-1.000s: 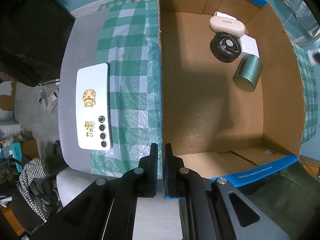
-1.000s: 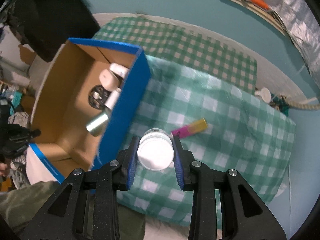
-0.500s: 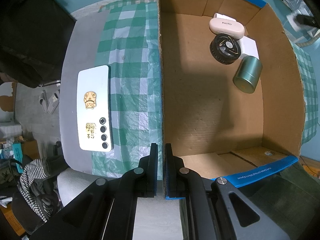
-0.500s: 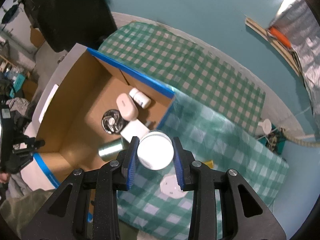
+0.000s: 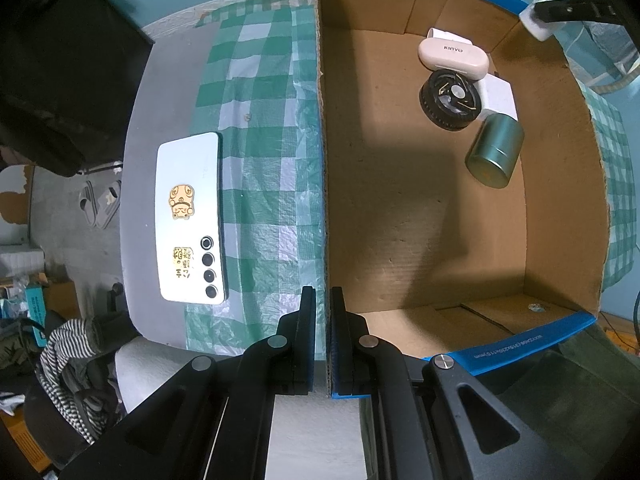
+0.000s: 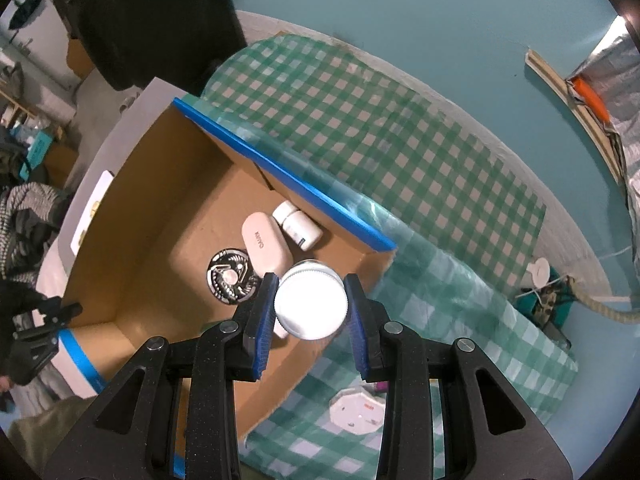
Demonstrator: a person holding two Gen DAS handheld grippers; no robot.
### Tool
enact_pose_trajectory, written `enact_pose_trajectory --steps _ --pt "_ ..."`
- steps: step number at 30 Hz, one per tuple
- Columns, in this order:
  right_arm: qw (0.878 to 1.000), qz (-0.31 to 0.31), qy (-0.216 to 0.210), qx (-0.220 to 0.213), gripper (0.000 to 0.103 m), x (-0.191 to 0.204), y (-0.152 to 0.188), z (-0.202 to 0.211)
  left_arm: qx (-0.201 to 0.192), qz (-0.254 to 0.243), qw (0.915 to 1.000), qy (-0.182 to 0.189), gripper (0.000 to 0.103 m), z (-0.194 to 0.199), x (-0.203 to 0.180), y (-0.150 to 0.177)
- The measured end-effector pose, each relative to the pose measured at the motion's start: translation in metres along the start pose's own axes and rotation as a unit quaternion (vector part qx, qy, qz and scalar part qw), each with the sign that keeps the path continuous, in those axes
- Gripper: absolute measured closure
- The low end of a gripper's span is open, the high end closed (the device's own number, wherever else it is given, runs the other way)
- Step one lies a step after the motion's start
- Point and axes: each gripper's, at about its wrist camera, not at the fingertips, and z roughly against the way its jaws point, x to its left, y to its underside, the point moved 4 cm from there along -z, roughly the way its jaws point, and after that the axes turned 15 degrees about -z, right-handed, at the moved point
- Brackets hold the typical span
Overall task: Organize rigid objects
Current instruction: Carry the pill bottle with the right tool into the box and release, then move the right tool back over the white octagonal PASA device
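An open cardboard box [image 5: 400,240] with blue-taped rims stands on a green checked cloth [image 5: 260,140]. My left gripper [image 5: 324,300] points straight down, shut on the box's left wall at its near corner. Inside the box lie a pale case [image 5: 454,58], a black round grinder [image 5: 450,100], a green tin [image 5: 496,152] and a white bottle [image 6: 298,226]. My right gripper [image 6: 311,300] is shut on a white-lidded jar [image 6: 311,304], which hangs above the box's inner corner [image 6: 372,256]. The jar [image 5: 538,24] also shows at the top right of the left wrist view.
A white phone [image 5: 190,220] lies face down on the grey table left of the box. A white octagonal item [image 6: 358,410] and a pink object [image 6: 380,386] rest on the cloth beside the box. Clothes and clutter lie past the table edge.
My right gripper has carried the jar from over the cloth beside the box to above the box's interior. The left gripper and the box have not moved.
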Motion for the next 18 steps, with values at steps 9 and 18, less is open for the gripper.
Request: enact_pose_trajectory --steps 9,18 --pt "1.000 -0.001 0.010 -0.003 0.070 0.002 -0.004 0.000 -0.001 0.002 1.0000 -0.001 0.096 0.002 0.000 0.001" --pt "1.000 -0.003 0.017 -0.017 0.053 0.002 -0.004 0.015 -0.002 0.000 1.0000 -0.002 0.096 0.001 0.000 0.001"
